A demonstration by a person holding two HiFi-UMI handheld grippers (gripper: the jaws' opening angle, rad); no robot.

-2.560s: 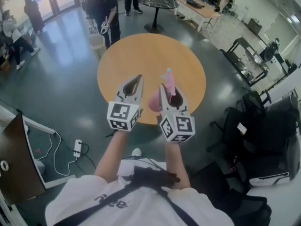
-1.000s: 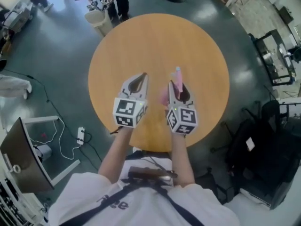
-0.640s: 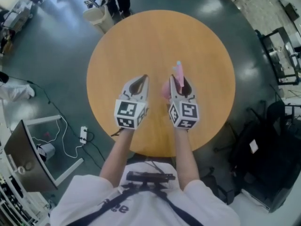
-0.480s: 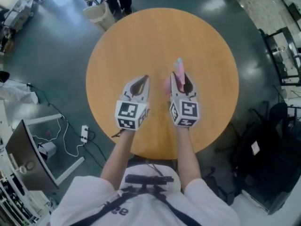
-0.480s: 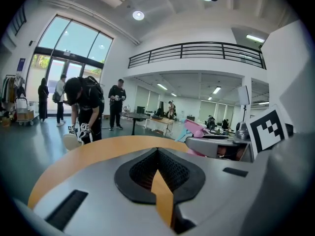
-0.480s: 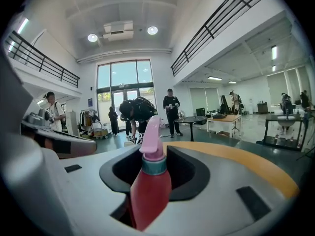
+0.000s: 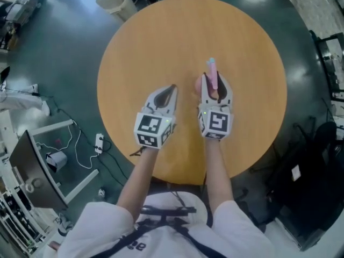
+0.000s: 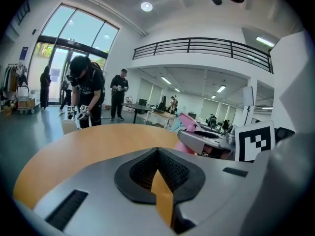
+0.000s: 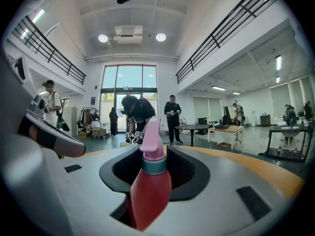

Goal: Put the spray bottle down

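Grippers were side by side over the near part of a round wooden table (image 7: 161, 36), a little apart. The right gripper (image 7: 215, 83) was pinching the spray bottle (image 7: 213, 71). Its two jaws pressed on the red body of the bottle from both sides. The pink top and the green ring under it stuck out past the far tips of the jaws. I could not tell if the bottom of the bottle touched the table.

The left gripper (image 7: 171, 88) was just to the left. Its jaws were pressed together at the tips and nothing was between them.

Far away on the left, a pale bin (image 7: 119, 1) stood on the dark floor (image 7: 59, 58) just beside the table's far edge. A person (image 9: 135, 114) in dark clothes stood past the far edge too.
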